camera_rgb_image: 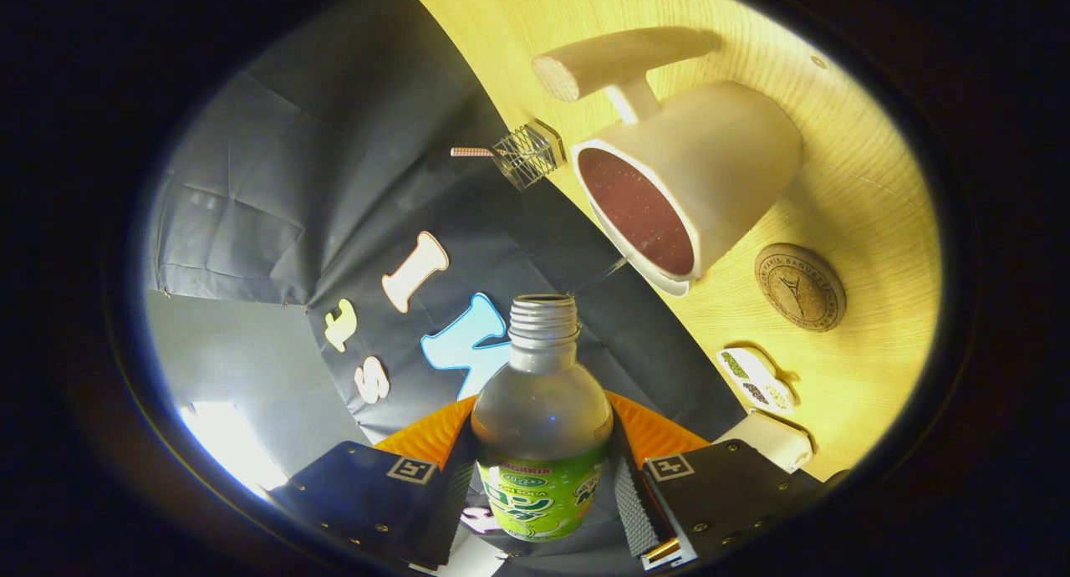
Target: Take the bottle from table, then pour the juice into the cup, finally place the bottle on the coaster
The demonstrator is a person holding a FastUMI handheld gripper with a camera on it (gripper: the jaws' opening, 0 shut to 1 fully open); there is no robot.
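My gripper is shut on a clear plastic bottle with a green label; both fingers press on its labelled body. The bottle has no cap, and its threaded neck points ahead toward the cup. The view is strongly tilted, so the wooden table appears rotated. A white cup with a wooden handle stands beyond the bottle's mouth; its inside looks dark reddish-brown. A thin stream of liquid runs between the bottle's mouth and the cup's rim. A round cork coaster lies on the table beside the cup.
A small wire-frame object with a stick sits at the table's edge beyond the cup. A small white patterned item and a white block lie on the table near the right finger. Black cloth forms the booth wall behind.
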